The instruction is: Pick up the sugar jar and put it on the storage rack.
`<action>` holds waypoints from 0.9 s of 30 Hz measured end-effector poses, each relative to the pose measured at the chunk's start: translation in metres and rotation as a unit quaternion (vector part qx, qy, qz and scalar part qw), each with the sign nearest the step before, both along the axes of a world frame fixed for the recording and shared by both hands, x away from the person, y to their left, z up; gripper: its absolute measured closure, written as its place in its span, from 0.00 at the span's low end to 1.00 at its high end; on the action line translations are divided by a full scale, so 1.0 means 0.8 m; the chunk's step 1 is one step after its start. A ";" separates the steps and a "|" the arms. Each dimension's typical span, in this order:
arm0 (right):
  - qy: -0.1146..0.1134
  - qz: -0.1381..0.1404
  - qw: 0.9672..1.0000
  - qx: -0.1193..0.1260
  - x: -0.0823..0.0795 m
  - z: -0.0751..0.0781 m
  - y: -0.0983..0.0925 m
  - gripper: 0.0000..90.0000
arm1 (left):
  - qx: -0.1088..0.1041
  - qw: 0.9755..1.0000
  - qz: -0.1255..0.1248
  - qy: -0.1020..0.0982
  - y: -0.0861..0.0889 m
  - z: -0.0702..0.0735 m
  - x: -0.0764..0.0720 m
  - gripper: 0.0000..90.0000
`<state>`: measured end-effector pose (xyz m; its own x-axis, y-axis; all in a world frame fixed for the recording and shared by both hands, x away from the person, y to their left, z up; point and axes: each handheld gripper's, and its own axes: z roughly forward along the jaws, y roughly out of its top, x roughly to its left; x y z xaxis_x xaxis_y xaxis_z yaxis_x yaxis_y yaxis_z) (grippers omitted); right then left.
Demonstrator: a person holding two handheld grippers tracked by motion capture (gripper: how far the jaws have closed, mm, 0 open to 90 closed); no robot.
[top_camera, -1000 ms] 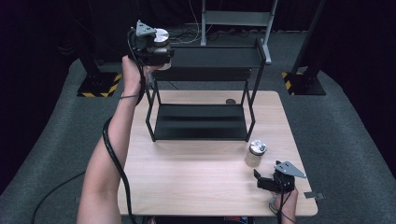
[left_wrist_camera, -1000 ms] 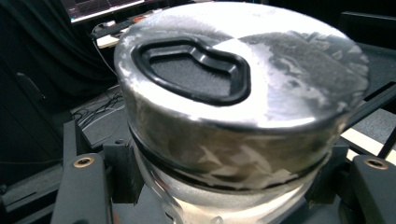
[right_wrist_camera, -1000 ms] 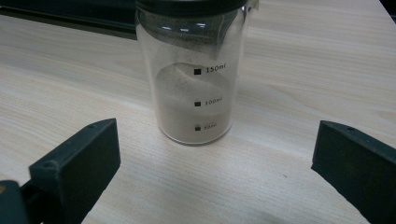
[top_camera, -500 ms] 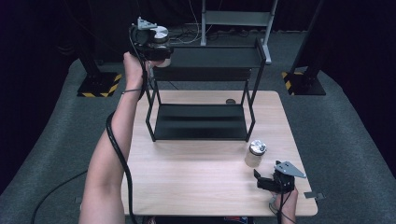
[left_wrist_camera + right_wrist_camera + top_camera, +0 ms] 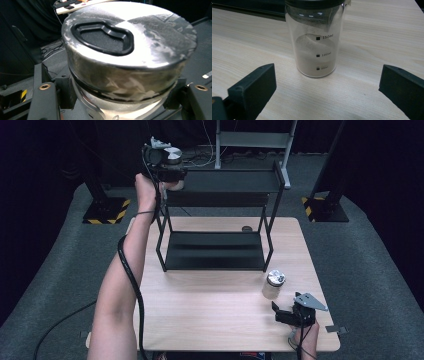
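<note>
Jars are what this job turns on, two of them, bound as far as I can judge for the black shelf rack (image 5: 215, 252) at the middle of the table (image 5: 210, 320).

Nearest, at the lower right of the high view, the right gripper (image 5: 290, 312) rests low by the table's front edge, its jaws spread wide and empty, aimed at the glass jar of powder (image 5: 315, 42) that stands upright on the wood just beyond them, apart from both jaws. That one is not yet picked up.

Farther off, at the upper left, the left forearm stretches forward and up, and the left gripper (image 5: 167, 167) is clamped around the metal-lidded jar (image 5: 125, 50), upright, at the left end of the rack's top shelf (image 5: 230, 181). Whether its base touches the shelf I cannot tell; releasing it remains to be done.
</note>
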<state>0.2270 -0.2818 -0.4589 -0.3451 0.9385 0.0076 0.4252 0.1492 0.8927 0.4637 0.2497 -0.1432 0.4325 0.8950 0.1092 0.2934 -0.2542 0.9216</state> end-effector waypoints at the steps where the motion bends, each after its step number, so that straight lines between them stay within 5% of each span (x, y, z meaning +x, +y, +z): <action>1: 0.000 0.000 1.000 0.000 0.000 0.000 0.000 0.00 | -0.001 1.000 0.001 0.000 0.000 -0.001 0.001 0.34; 13: -0.001 0.001 1.000 0.000 0.000 0.000 0.000 0.00 | -0.029 0.999 0.007 0.024 0.011 -0.005 0.018 0.34; 27: -0.001 0.000 1.000 -0.001 -0.001 0.000 0.001 0.00 | -0.043 0.999 0.002 0.026 0.019 -0.009 0.021 0.34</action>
<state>0.2266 -0.2814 -0.4590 -0.3454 0.9385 0.0047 0.4238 0.1515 0.8930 0.4805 0.2645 -0.1500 0.4322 0.9017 0.0088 0.3419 -0.1729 0.9237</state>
